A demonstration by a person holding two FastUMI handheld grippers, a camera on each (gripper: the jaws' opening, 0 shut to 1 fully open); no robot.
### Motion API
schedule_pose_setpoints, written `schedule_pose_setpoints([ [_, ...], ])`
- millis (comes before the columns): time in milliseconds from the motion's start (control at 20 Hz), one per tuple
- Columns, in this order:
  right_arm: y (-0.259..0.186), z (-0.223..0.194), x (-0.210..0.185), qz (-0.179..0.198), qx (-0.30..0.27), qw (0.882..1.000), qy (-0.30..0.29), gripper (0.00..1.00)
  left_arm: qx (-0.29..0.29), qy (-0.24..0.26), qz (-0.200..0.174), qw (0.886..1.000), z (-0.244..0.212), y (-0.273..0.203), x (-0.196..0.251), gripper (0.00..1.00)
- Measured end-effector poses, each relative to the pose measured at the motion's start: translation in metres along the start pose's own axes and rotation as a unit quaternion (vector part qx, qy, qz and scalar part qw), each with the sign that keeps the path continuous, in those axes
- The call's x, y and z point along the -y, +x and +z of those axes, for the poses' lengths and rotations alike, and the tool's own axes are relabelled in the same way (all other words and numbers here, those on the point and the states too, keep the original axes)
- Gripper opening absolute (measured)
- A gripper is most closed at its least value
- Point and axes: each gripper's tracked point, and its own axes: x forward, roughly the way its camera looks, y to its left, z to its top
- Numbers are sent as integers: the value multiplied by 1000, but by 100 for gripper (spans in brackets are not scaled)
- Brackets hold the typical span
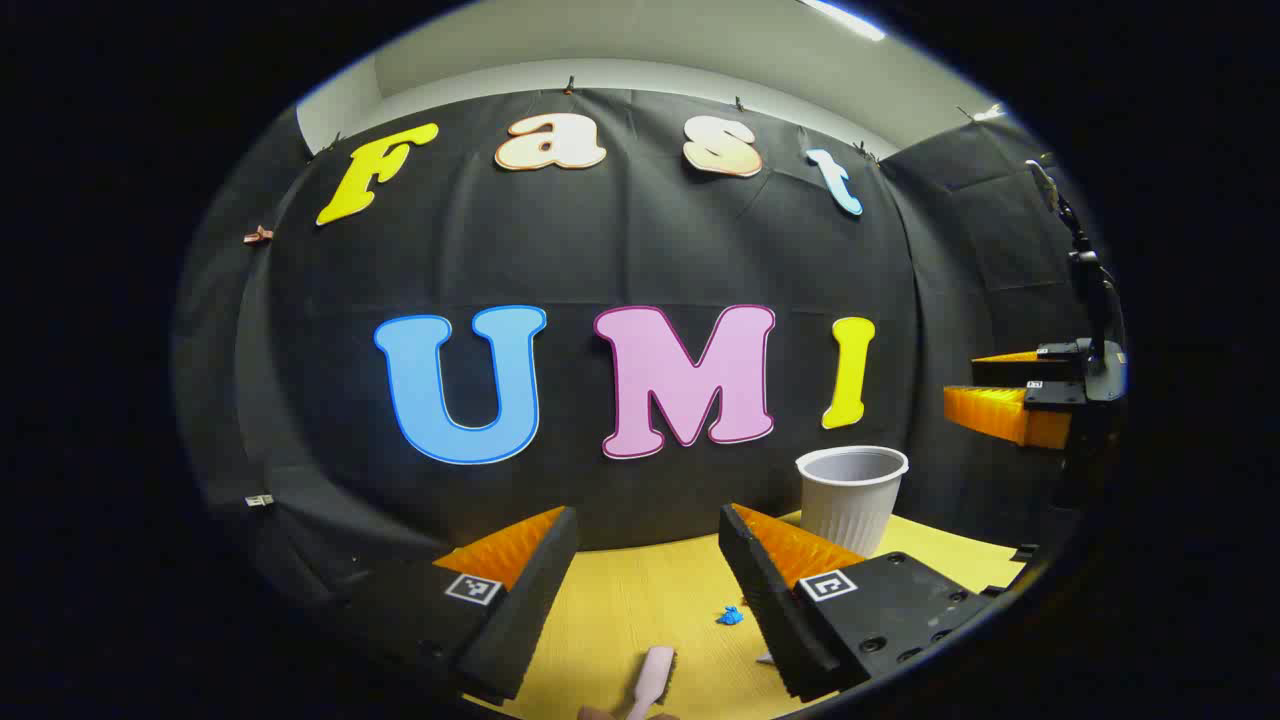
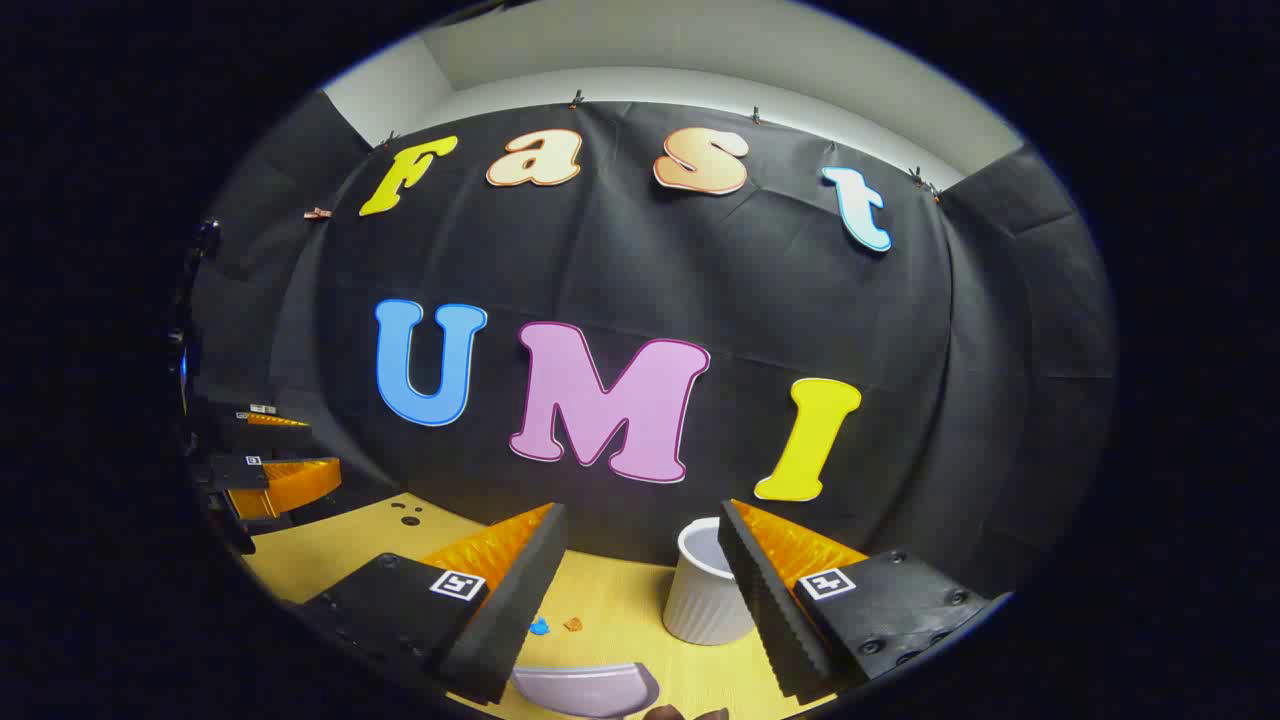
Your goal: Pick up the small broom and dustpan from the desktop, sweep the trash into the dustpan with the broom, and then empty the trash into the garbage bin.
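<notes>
In the left gripper view, the left gripper [image 1: 648, 530] sits at the bottom of the frame with its two fingers wide apart and nothing between them; it is up above the yellow desktop [image 1: 620, 610]. Low in the frame, between the fingers, lies the small broom [image 1: 652, 680], pale pink, with part of it cut off by the bottom edge; a little to its right is a tiny blue scrap of trash [image 1: 730, 616] on the desktop. The white ribbed garbage bin [image 1: 852, 494] stands at the lower right, upright, at the back of the desktop near the black wall. The other gripper shows at the far right edge, up in the air.

In the right gripper view, the right gripper [image 2: 642, 535] is at the bottom of the frame; its fingers are wide apart too, holding nothing. At the bottom middle lies the pale dustpan [image 2: 585, 688], partly cut off by the frame edge. Just above it are a blue scrap and a small orange scrap [image 2: 573, 624], side by side; the garbage bin stands to their right, partly behind the right finger. The left gripper shows at the far left edge.
</notes>
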Motion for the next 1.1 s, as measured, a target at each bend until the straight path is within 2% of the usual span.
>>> schedule_pose_setpoints([
  [700,11,-14,-2,13,-19,999,26,97,-8,9,-20,1000,-2,12,14,92],
  [800,11,-23,-5,24,-31,999,22,97,-12,10,-18,1000,-4,15,13,92],
  [950,-1,-63,-19,78,-98,992,-1,97,-19,13,-12,1000,-9,15,9,92],
  [1100,-23,-128,-23,127,-200,972,-6,97,-28,11,-10,1000,-18,16,8,92],
])
